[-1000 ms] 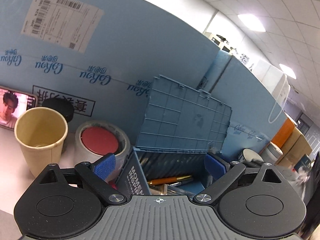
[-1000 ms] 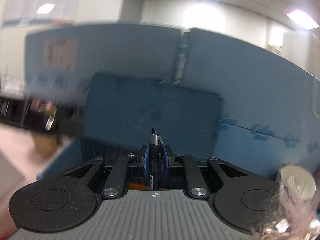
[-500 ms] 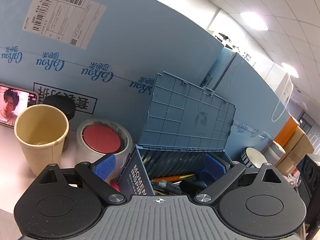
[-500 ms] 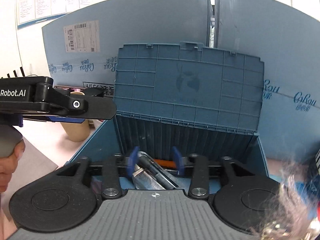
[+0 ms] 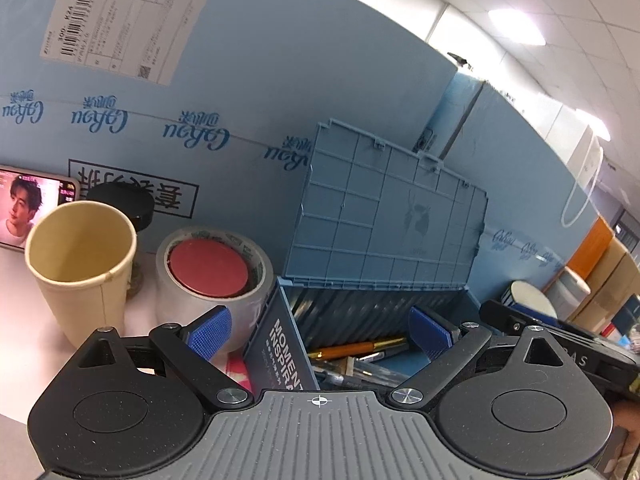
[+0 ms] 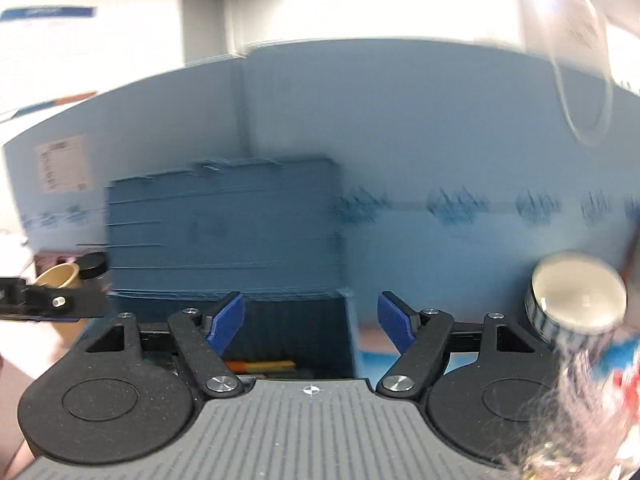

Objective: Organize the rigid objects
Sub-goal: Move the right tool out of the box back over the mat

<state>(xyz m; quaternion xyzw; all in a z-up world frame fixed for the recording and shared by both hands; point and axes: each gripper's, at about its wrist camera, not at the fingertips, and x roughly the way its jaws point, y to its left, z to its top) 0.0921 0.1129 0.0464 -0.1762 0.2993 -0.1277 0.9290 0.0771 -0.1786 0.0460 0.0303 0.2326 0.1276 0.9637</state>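
1. Right gripper [image 6: 310, 318]: jaws spreading apart right now, nothing between the blue pads, just blurry air over the right end of the blue box [image 6: 224, 232].
2. Left gripper [image 5: 320, 332]: spread wide, empty too, straddling the near left corner of that box.
3. Straight ahead and just below the left pads: pens in the box, the orange pen [image 5: 356, 349] on top, a clear one beside it. Long axis running roughly crosswise to the left fingers, tilted a bit up to the right.
4. Left of the left pads: tape roll [image 5: 216, 272] with a red middle, then paper cup [image 5: 82, 264], both outside the box.
5. Off to the right of the right pads, well apart: striped round tin [image 6: 576, 300], upright.
6. Best guess on the next pick: tin closer to the right gripper, tape closer to the left.
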